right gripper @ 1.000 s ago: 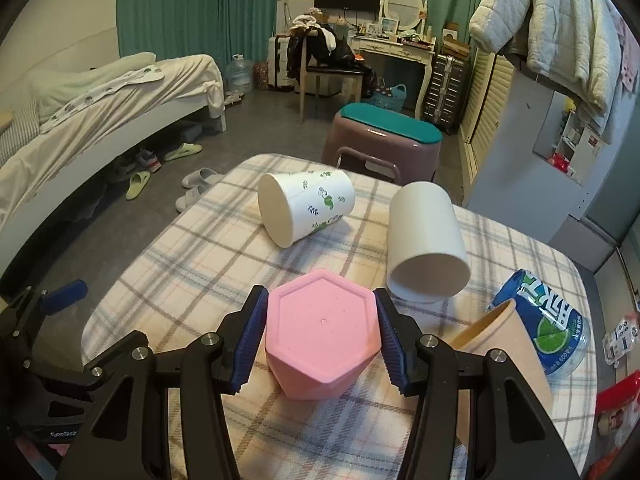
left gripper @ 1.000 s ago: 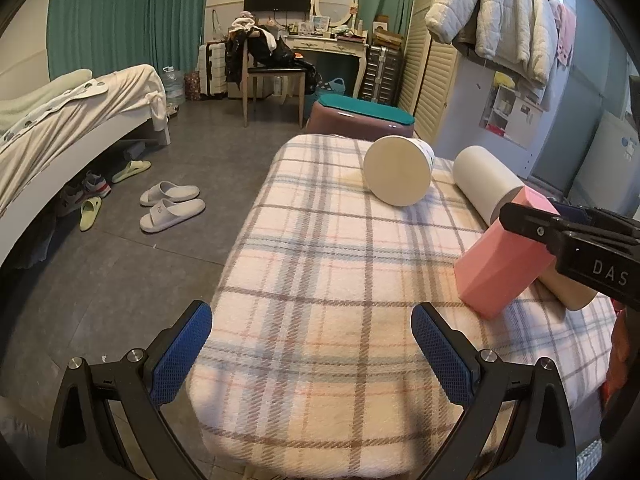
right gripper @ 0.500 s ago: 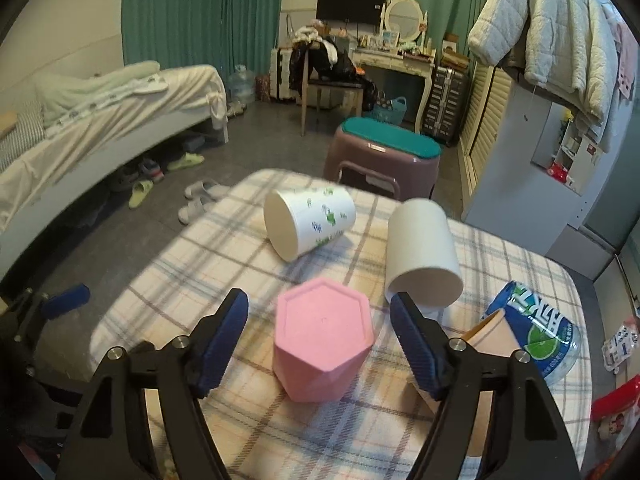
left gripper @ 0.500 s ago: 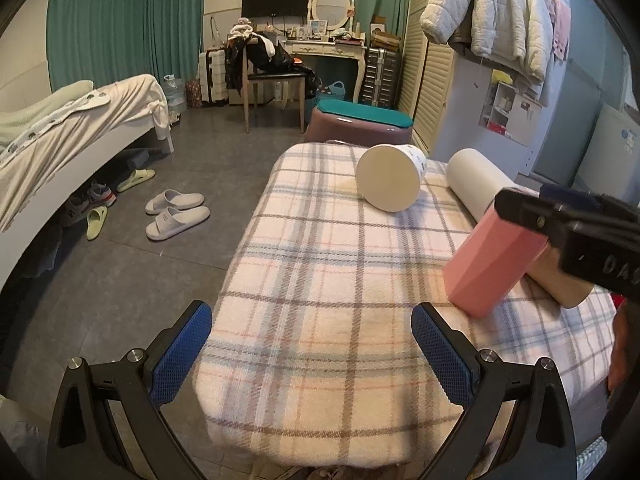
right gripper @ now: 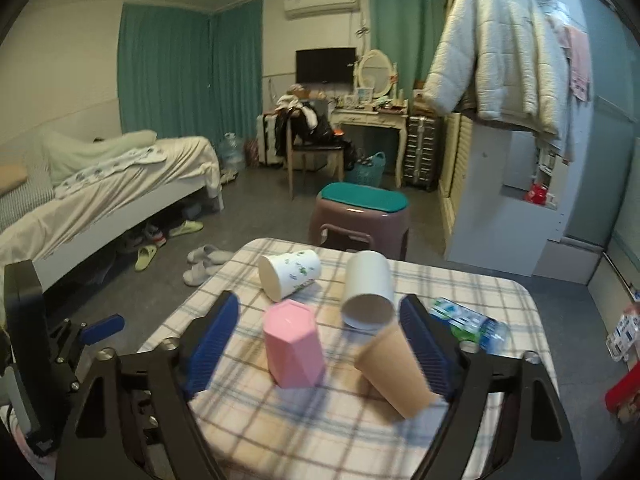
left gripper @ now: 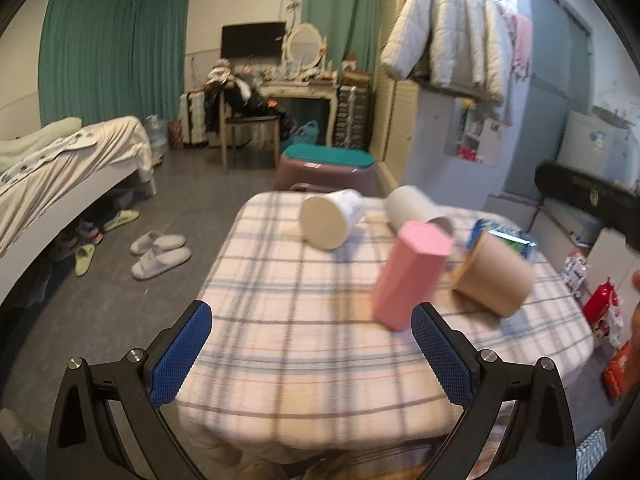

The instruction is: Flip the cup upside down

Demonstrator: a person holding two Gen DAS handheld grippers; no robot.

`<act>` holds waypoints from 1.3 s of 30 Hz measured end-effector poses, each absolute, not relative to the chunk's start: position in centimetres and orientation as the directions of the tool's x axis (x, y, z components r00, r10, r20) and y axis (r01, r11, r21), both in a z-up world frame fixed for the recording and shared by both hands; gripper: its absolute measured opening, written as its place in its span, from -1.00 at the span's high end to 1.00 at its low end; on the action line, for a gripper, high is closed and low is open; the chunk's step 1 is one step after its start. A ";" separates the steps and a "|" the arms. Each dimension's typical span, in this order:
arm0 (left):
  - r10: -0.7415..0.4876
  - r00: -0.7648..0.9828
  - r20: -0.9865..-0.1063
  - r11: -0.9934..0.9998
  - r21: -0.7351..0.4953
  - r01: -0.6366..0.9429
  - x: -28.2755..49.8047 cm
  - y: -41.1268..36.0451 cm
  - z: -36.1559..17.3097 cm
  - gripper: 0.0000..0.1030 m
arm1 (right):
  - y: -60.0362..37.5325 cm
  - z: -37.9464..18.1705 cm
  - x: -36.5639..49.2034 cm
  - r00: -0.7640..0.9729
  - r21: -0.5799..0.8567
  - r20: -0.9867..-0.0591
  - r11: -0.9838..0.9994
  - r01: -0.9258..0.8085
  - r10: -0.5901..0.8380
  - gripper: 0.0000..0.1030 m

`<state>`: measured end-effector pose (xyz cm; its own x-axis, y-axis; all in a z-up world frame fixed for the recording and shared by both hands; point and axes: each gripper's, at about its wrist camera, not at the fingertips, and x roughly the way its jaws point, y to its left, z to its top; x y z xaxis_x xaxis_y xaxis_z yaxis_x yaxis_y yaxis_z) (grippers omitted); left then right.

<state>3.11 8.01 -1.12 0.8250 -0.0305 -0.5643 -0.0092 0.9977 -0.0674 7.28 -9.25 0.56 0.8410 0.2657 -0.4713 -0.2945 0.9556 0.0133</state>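
Observation:
A pink hexagonal cup (right gripper: 293, 346) stands upside down on the plaid-covered table (right gripper: 304, 432), its closed base on top; it also shows in the left wrist view (left gripper: 408, 274). My right gripper (right gripper: 320, 344) is open, pulled back above the table's near edge, with the pink cup between its blue pads but apart from them. My left gripper (left gripper: 311, 356) is open and empty at the table's near left edge; it also shows at the left in the right wrist view (right gripper: 100, 326).
A tan cup (right gripper: 394, 370), a white cup (right gripper: 368, 290) and a leaf-printed cup (right gripper: 289, 274) lie on their sides on the table, with a blue-green packet (right gripper: 466, 322) at the right. A purple stool (right gripper: 360, 216) stands behind. A bed (right gripper: 100, 184) stands left.
My right gripper opened off the pink cup, leaving it standing upside down, and drew back and up. My left gripper also drew back from the table.

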 end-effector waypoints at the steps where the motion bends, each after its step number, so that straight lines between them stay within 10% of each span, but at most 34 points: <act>1: -0.035 0.834 -0.551 0.998 -0.065 0.000 2.8 7.7 -0.8 -0.99 | -9.8 0.5 6.7 0.850 0.010 -0.463 0.961 -0.277 0.250 -0.80; 39: -0.016 0.879 -0.477 0.999 -0.040 -0.004 -1.1 4.8 -1.4 -1.00 | -14.3 -5.0 3.0 0.878 0.008 -0.445 0.981 -0.195 0.179 -0.99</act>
<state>-1.13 4.79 -1.41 0.8785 -0.0155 -0.4774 -0.0040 0.9992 -0.0399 3.04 -14.34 -5.05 0.8776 0.1785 -0.4449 -0.1952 0.9807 0.0085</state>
